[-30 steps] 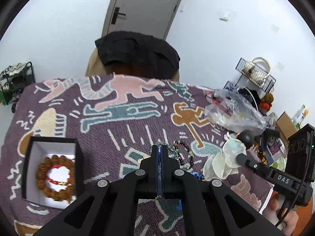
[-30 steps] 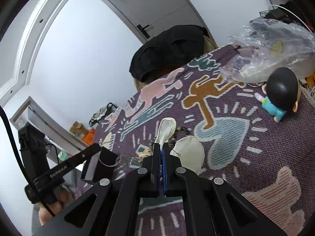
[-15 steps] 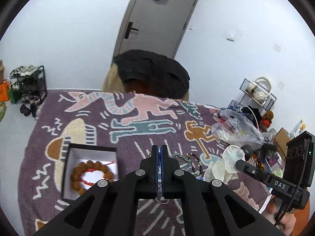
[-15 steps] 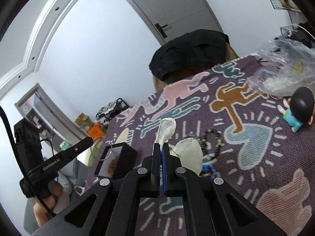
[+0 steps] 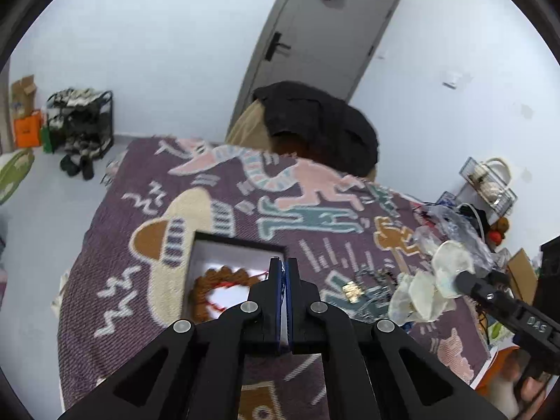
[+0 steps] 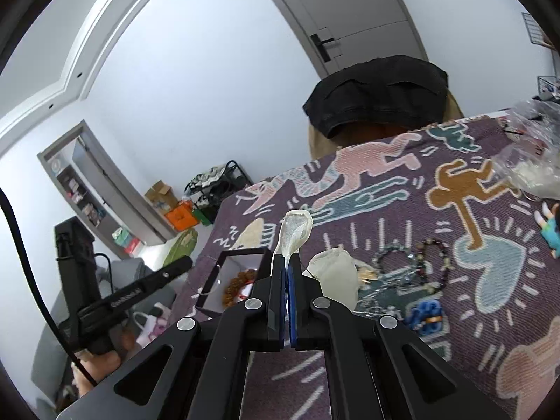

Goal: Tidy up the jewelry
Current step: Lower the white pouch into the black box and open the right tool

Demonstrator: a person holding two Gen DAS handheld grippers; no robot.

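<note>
My right gripper (image 6: 287,262) is shut on a white mesh pouch (image 6: 295,231) and holds it above the patterned cloth; the pouch also shows in the left wrist view (image 5: 425,290). My left gripper (image 5: 283,266) is shut, with a thin wire ring hanging from its tip in the right wrist view (image 6: 204,281). It hovers over an open black box (image 5: 224,245) that holds a brown bead bracelet (image 5: 224,280). Beaded bracelets (image 6: 425,262) and a blue bracelet (image 6: 425,315) lie on the cloth to the right of the box.
A clear plastic bag (image 6: 535,161) and a small figurine (image 6: 551,224) sit at the table's right side. A chair draped with a black garment (image 5: 315,126) stands behind the table. A shoe rack (image 5: 82,126) stands on the floor at the left.
Both grippers have risen and drawn back from the table. The left gripper has moved left, over the black box. The right gripper still holds the pouch.
</note>
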